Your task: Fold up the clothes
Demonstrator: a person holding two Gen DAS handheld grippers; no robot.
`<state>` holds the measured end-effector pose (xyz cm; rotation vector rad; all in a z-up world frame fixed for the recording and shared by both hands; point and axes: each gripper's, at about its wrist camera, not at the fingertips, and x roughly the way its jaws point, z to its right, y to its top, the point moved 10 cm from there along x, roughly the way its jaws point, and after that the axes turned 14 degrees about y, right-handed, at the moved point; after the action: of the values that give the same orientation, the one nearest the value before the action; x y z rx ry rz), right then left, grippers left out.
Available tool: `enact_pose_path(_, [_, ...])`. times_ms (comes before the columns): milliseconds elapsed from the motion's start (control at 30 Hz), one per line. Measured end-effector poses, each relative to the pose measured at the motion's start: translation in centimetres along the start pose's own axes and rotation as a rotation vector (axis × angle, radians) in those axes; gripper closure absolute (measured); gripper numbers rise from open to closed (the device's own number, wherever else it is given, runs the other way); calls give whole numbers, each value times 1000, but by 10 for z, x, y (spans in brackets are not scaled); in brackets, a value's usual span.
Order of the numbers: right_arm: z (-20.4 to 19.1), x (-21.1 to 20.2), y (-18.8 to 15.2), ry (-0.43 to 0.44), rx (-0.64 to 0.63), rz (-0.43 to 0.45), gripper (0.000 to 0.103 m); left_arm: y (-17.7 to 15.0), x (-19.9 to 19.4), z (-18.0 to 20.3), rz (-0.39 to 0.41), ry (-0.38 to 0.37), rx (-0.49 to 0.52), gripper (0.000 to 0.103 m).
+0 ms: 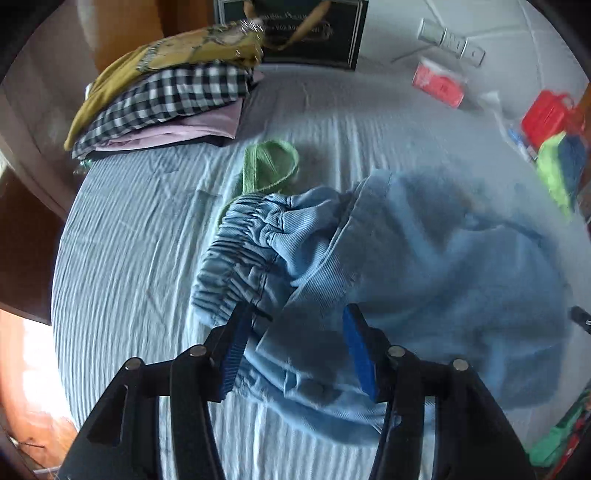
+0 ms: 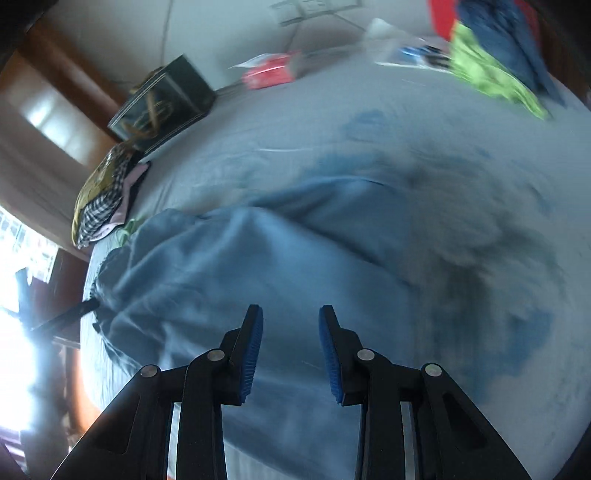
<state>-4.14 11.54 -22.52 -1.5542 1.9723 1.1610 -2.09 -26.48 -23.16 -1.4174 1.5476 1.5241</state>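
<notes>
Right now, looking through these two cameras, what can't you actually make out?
- Blue garment: motion blur in both views hides its far half and overall shape.
- Dark box: its lettering is too blurred to read in the left view.
- Folded stack: its lowest layers are covered by the upper clothes.
- Green strap: its lower end is hidden under the garment.

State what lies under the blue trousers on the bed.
A green strap pokes out from under the blue trousers at the waistband, lying on the striped sheet. How far it runs beneath is hidden.
</notes>
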Motion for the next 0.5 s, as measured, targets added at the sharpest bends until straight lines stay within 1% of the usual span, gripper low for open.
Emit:
enact_pose_path(33, [10,-8,-6,-3,7,-2,70,-3,8,4,-31,18,15,52])
enact_pose_path(67, [19,-13,-10,-8,14,-7,70,-7,11,10,-46,4,25,52])
enact_pose_path(133, [26,-17,-21,-11,33,-23,68,-20,3,27,-62,-66,43,52])
enact_pose_path(200, [36,-17,-32,-12,62,-33,67,-29,-8,42,-53,-87,97,52])
enact_pose_path(233, [36,-17,-36,-11,73,-36,67,-31,-8,48,-45,-58,131,63])
enact_pose_path(267, [38,-13,-41,-13,82,-40,67,-32,-9,54,-37,-29,166,94])
enact_pose_path(333, [39,-6,-49,-18,100,-48,67,-27,-6,58,-43,16,183,94])
enact_pose_path(400, [36,1,-55,-24,109,-50,67,-13,-23,49,7,16,155,94])
enact_pose_path(467, [35,6,-61,-66,115,-43,67,2,-60,24,110,17,101,94])
enact_pose_path(500, [36,5,-66,-76,121,-43,66,3,-76,10,143,-7,69,94])
